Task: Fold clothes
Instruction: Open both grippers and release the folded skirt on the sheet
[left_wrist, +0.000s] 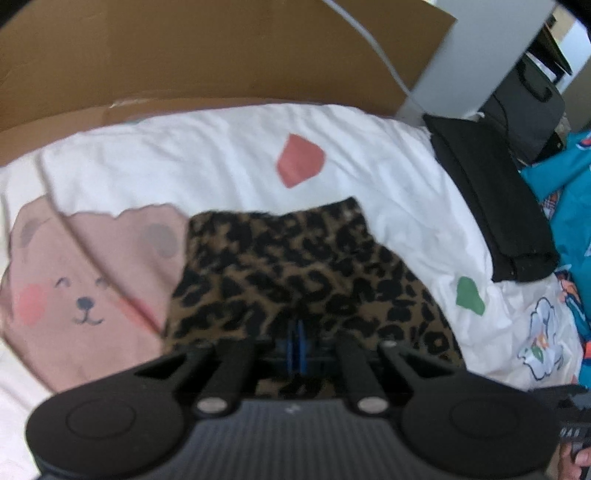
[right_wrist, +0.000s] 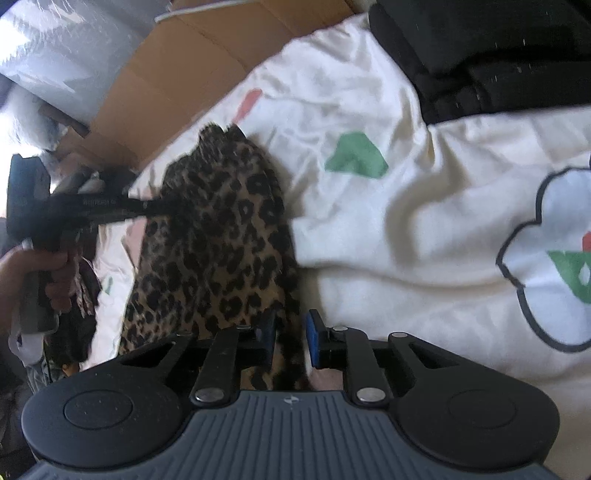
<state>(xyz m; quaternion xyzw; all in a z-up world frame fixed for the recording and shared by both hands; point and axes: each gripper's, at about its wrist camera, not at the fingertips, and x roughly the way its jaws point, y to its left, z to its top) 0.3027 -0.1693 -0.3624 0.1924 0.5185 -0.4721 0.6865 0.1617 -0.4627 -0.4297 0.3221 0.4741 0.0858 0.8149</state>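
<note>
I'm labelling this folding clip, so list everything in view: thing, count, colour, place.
leopard-print garment: one, tan and black, middle of the bed, held at two edges
bear-face garment: one, pink, flat beside the leopard print
bedsheet: one, white with red and green patches
folded dark garment: one, black, far edge of the bed
teal printed cloth: one, beyond the black garment
cardboard: brown, behind the bed
left gripper: black, blue pads, shut on leopard print
right gripper: black, blue pads, leopard edge between its jaws
hand: one, grasping the left gripper's handle
</note>
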